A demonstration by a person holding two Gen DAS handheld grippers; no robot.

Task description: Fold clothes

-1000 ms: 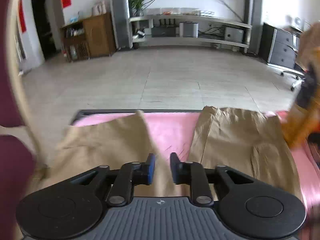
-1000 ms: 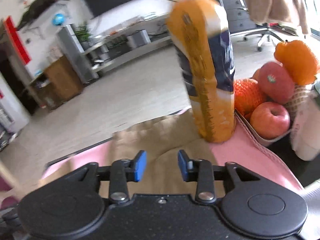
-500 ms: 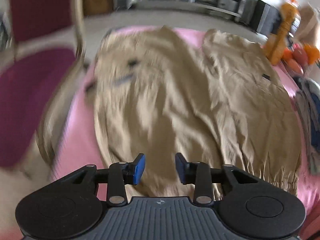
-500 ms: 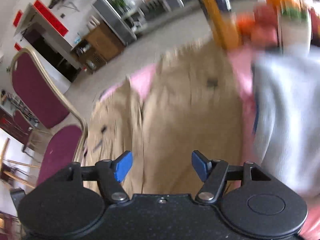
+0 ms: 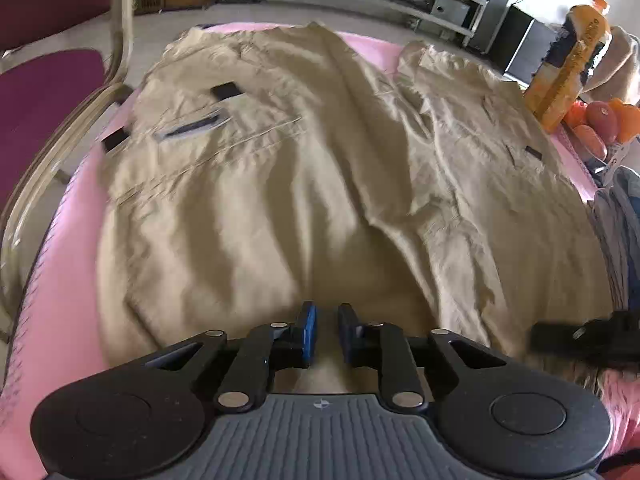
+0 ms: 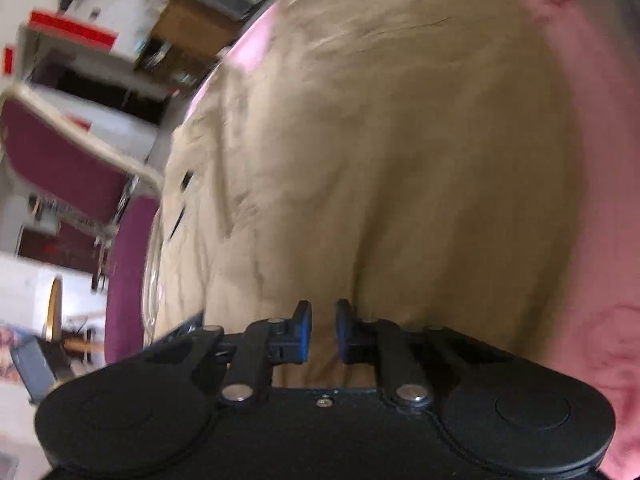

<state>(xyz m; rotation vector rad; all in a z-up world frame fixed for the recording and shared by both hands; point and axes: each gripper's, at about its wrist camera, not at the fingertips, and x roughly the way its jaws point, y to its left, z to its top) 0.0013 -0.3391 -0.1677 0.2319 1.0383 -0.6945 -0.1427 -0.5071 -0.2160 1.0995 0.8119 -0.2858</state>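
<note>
Khaki trousers (image 5: 280,184) lie spread flat on a pink-covered table (image 5: 72,240), legs pointing away from me. My left gripper (image 5: 326,332) sits low at the near waist edge, its jaws narrow with khaki cloth filling the gap. In the blurred right wrist view the trousers (image 6: 400,160) fill the frame. My right gripper (image 6: 322,332) is closing, its jaws nearly together with cloth between them. A dark blurred part of the right tool (image 5: 592,340) shows over the near right edge of the cloth.
A maroon chair with a pale frame (image 5: 40,100) stands against the table's left side. An orange juice bottle (image 5: 568,60) and a tray of fruit (image 5: 600,120) are at the far right. A grey-blue garment (image 5: 624,220) lies along the right edge.
Both grippers have dropped from facing the room to pointing down at the near edge of the trousers. The right jaws spread wide, then narrowed. The left jaws narrowed slightly.
</note>
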